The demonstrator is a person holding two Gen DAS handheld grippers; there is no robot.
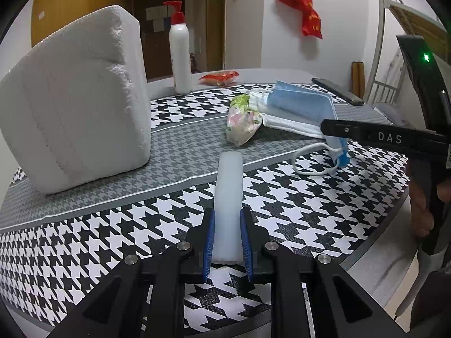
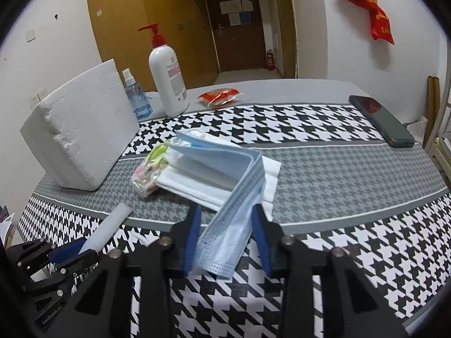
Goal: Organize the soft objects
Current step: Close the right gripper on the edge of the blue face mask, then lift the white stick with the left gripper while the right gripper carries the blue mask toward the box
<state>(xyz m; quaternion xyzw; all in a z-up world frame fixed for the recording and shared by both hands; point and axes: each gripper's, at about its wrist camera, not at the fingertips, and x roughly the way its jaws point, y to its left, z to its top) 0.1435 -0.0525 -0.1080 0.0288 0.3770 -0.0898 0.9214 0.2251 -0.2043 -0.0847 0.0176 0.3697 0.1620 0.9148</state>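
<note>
Our left fingers (image 1: 227, 242) pinch pale translucent soft bar (image 1: 229, 197), low over houndstooth counter (image 1: 84, 239). Right fingers (image 2: 225, 239) straddle folded blue face mask (image 2: 225, 225), pads not pressing. We advise: squeeze squarely mid-fold, lift slowly, avoid dragging white masks (image 2: 197, 186) beyond.

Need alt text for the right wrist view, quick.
The right gripper straddles the near end of a blue face mask, its pads not visibly pressing it. Behind lie white masks, a tissue pack and a foam block on the houndstooth tablecloth.
</note>
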